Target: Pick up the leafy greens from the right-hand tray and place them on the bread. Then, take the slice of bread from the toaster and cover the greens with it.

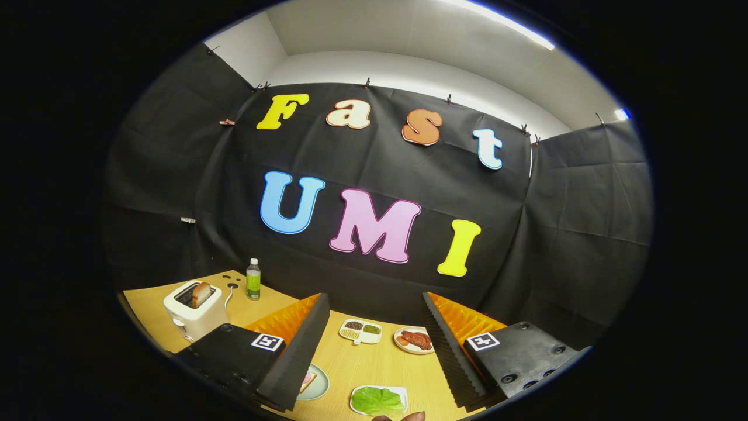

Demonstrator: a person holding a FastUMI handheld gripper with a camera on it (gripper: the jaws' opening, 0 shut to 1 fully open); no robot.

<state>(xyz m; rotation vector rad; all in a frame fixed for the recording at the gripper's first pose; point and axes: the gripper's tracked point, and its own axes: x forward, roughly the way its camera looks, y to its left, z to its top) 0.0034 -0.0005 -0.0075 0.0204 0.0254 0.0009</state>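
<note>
Hand-held gripper (374,345) level above the wooden surface (356,368), fingers wide apart, empty; square black-and-white markers (267,342) on both; green leafy lettuce (377,400) between them.

Your black two-finger gripper with ribbed foam pads and orange backing (374,345) sits at the bottom centre of the frame, fingers spread wide apart and holding nothing. Your fingertip (409,416) shows at the very bottom edge, just below the gap between them.
</note>
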